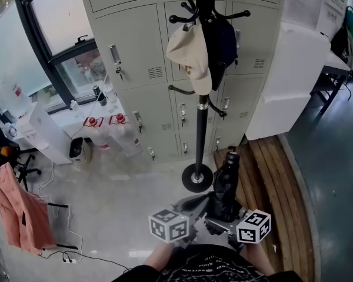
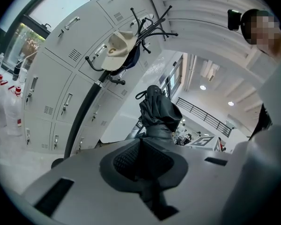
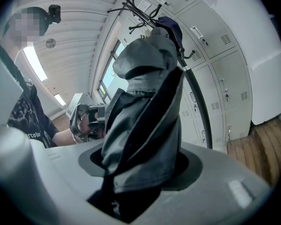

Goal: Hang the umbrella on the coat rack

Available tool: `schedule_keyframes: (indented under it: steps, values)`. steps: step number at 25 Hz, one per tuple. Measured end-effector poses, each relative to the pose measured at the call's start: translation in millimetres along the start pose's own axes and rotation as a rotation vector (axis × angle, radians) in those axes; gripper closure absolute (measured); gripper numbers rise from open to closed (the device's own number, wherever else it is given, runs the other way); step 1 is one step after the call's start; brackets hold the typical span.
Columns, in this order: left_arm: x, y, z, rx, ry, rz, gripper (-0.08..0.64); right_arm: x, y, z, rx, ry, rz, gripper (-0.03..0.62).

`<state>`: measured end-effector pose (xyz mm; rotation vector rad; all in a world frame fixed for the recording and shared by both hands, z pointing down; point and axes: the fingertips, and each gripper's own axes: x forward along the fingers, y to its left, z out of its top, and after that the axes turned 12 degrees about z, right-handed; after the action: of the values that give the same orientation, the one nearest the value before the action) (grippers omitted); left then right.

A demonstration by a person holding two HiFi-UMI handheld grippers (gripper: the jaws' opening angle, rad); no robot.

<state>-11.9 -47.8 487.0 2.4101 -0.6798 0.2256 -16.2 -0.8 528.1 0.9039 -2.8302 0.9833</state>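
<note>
Left tool [image 2: 143, 161], right tool [image 3: 140, 168] each pinching folded black umbrella [image 1: 226, 178]; coat rack [image 1: 200, 128] beyond, beige cap [image 1: 191, 54] hanging.

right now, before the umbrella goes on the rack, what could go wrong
1. The cream cloth cap and navy cap crowd the upper hooks of the black metal coat rack; the folded dark grey fabric umbrella could knock one off.
2. Left tongs and right tongs both clamp the umbrella, so its small loop hangs unheld and may miss a hook.
3. The free lower hook looks short; the umbrella might slide off.
</note>
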Motion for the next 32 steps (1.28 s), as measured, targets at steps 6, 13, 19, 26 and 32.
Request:
schedule_keyframes:
  steps: [6,13,19,26,32]
  values:
    - [5,14,22,-0.010,-0.014,-0.029,0.538,15,-11,21,-0.016,-0.025,0.000,0.314]
    - [14,22,45,-0.031,-0.042,-0.039,0.538,22,-24,44,-0.061,-0.014,-0.003,0.314]
    - [27,30,60,-0.042,-0.094,0.032,0.538,24,-38,60,-0.057,-0.007,0.016,0.314]
    - [47,31,78,-0.042,-0.125,0.076,0.538,17,-60,80,-0.123,0.052,0.043,0.314]
    - [65,32,90,-0.051,-0.153,0.106,0.538,10,-77,94,-0.136,0.059,0.075,0.314]
